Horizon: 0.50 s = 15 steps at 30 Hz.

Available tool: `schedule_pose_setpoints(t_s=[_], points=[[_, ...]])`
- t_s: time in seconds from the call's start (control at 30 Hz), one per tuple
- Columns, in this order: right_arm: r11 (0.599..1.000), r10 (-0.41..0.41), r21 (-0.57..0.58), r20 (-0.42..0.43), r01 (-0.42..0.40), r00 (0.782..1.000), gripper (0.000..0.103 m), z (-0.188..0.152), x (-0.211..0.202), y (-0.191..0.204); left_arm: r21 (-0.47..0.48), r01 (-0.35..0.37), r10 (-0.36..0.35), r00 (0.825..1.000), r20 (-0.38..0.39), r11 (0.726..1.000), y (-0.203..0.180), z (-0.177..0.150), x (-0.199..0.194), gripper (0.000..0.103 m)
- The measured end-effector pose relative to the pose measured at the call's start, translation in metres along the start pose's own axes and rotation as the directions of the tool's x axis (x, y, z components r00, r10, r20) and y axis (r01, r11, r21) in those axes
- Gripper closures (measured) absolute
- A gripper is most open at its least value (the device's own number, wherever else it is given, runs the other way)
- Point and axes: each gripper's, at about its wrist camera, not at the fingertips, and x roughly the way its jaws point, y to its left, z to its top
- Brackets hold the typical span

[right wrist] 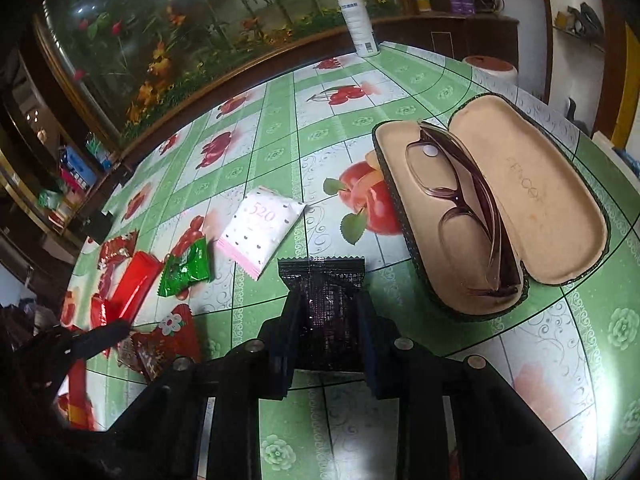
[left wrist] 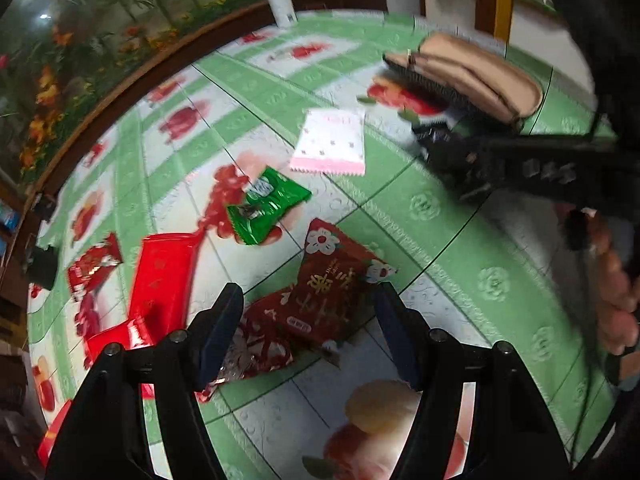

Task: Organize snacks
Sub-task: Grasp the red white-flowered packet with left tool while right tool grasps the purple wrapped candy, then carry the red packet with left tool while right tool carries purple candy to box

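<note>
**Snacks spread on a fruit-print tabletop**

Green and white squares with red fruit pictures cover the tabletop (right wrist: 280,152). A wooden rail runs along its far edge, with a wall of painted flowers and leaves behind it. A white spray bottle (right wrist: 358,20) stands upright near the far edge.

The right gripper (right wrist: 326,340) is pinching a black snack packet (right wrist: 324,292). Its fingers press on both sides of the packet, and the packet's zigzag top edge sticks out past them. Just beside it, toward the right edge of the tabletop, lies an open glasses case (right wrist: 532,200) with tan lining. A pair of dark glasses (right wrist: 460,204) lies inside one half.

The left gripper (left wrist: 308,320) is spread apart and holds nothing. Right between its fingers lies a dark red packet with white flowers (left wrist: 332,280); I cannot tell if the fingers touch it. A crumpled red and silver wrapper (left wrist: 256,352) lies against that packet.

More snacks lie toward the left edge. A green packet (left wrist: 268,204) lies near the middle. A pink and white packet (left wrist: 330,142) lies past it, closer to the glasses case. A shiny red bar (left wrist: 164,276) lies to the left of the green one, and a small red wrapper (left wrist: 94,264) is just beside the bar.

A hand (left wrist: 616,292) shows at the right side of the left wrist view.
</note>
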Motion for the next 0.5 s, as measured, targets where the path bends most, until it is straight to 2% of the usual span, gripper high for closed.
schedule_pose_setpoints(t_s=[0.03, 0.07, 0.1, 0.17, 0.3, 0.5], points=[[1.0, 0.002, 0.001, 0.0, -0.002, 1.0, 0.075, 0.0, -0.001, 0.0, 0.001, 0.019, -0.019, 1.0, 0.003, 1.0, 0.001, 0.0, 0.002, 0.037], [1.0, 0.003, 0.001, 0.001, -0.003, 1.0, 0.075, 0.0, -0.001, 0.0, -0.002, 0.036, -0.036, 0.999, 0.012, 0.999, 0.002, 0.001, 0.002, 0.045], [1.0, 0.004, 0.001, 0.001, -0.004, 1.0, 0.075, 0.0, -0.001, 0.0, -0.01, 0.058, -0.058, 0.998, 0.016, 0.998, 0.002, 0.002, 0.003, 0.056], [1.0, 0.003, 0.0, 0.002, -0.003, 1.0, 0.075, 0.0, 0.0, 0.001, -0.04, 0.087, -0.087, 0.996, 0.017, 0.995, 0.003, 0.003, 0.005, 0.057], [1.0, 0.008, 0.0, 0.006, -0.008, 1.0, 0.075, 0.001, -0.001, 0.002, -0.051, 0.073, -0.071, 0.996, 0.047, 0.996, -0.002, 0.0, 0.002, 0.06], [0.998, 0.053, -0.044, 0.021, -0.052, 0.998, 0.075, -0.003, -0.004, 0.015, -0.11, 0.095, -0.082, 0.989, 0.121, 0.989, -0.001, -0.02, -0.024, 0.061]])
